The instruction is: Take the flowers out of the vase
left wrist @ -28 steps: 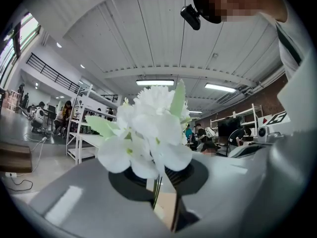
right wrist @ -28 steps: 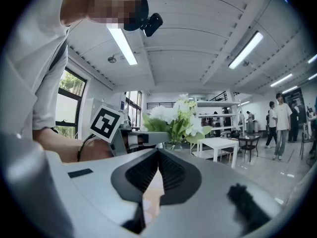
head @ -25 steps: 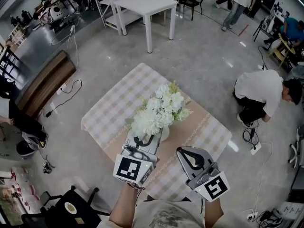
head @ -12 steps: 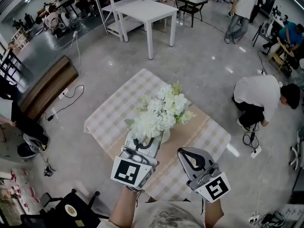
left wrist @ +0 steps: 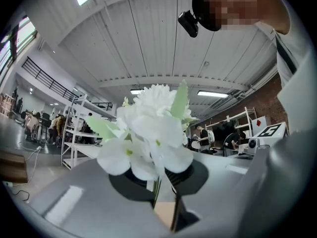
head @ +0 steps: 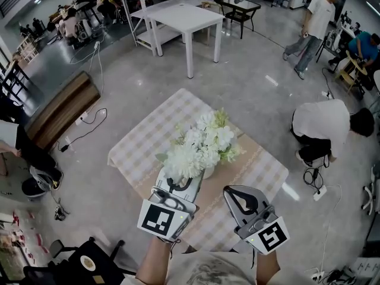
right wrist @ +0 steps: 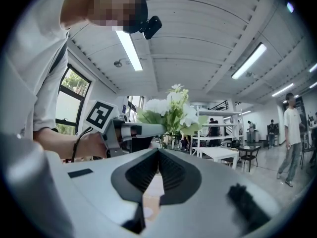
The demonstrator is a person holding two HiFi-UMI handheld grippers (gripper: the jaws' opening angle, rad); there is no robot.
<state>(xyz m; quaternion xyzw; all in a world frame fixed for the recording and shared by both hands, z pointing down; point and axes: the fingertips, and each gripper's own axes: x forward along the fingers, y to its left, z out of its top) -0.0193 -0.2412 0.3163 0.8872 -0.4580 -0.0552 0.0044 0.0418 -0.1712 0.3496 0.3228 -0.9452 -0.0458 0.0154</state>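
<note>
The left hand-held gripper (head: 178, 186) is held level at the near edge of the tabletop (head: 142, 135). Its jaws are pinched on the thin green stems (left wrist: 157, 191) of the white flowers (head: 199, 147). The right hand-held gripper (head: 234, 190) is held just beside it. Its ribbed pads are pressed together at the tips and nothing is gripped between them.

The left jaw tips are covered by the blooms in the head view. Only a small pale part of the vase (head: 207, 171) is seen under the bouquet. The mouth of the vase is hidden, so it cannot be told whether the stem ends are inside it. In the left gripper view the vase is blocked out by the gripper body.

The tabletop is covered with a pale checked cloth, and a tan runner (head: 240, 162) is laid across it. A glossy grey floor (head: 249, 94) is seen around it. A wooden bench (head: 59, 105) stands to the left. A person (head: 320, 120) is crouched to the right. Farther off, a white table (head: 187, 13) and a walking person (head: 314, 19) are seen.
</note>
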